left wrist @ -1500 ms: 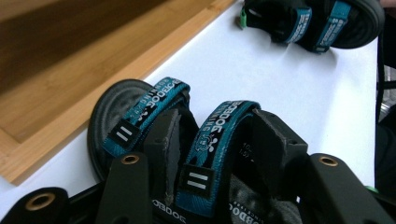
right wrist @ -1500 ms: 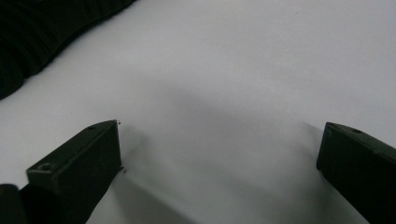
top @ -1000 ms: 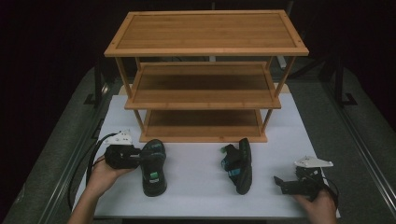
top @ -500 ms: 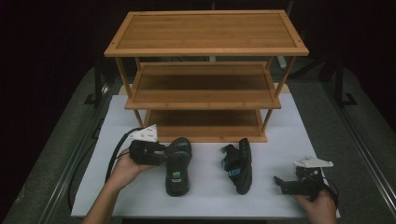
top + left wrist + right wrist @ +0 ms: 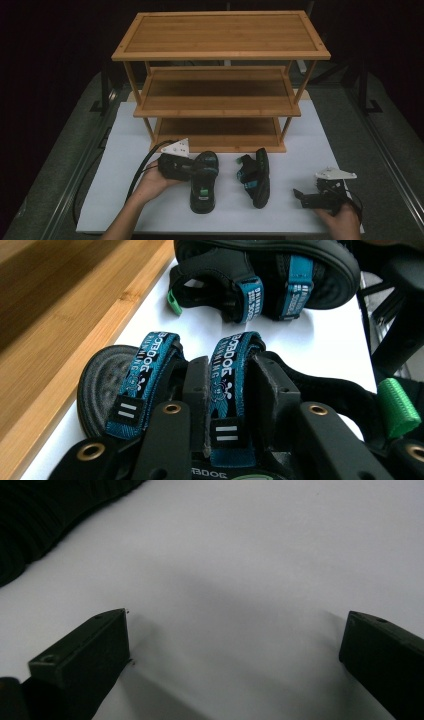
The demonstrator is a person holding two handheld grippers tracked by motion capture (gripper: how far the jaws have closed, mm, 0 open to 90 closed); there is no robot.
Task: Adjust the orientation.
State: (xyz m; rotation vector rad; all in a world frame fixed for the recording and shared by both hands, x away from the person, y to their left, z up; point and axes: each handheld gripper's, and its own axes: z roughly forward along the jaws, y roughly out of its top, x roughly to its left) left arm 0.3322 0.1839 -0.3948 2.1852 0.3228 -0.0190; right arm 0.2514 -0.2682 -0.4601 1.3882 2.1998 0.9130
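Your left gripper [image 5: 227, 405] has its jaws clamped on the middle strap of the left sandal [image 5: 204, 181], which lies flat on the desk [image 5: 125, 150] with its long axis running away from you toward the shelf [image 5: 220, 107]; your right gripper [image 5: 306, 198] rests near the desk's right front corner, jaws wide apart on nothing; the right sandal [image 5: 256, 176] lies on its side between them, nearer your right hand [image 5: 342, 220]; beyond, the bottom tier looks open, straight ahead of the gripped sandal.

The left gripper [image 5: 192, 170] sits lower centre-left of the high view, jaws clamped on a sandal strap [image 5: 226, 385]. The right gripper [image 5: 300, 196] rests at lower right, jaws spread wide.
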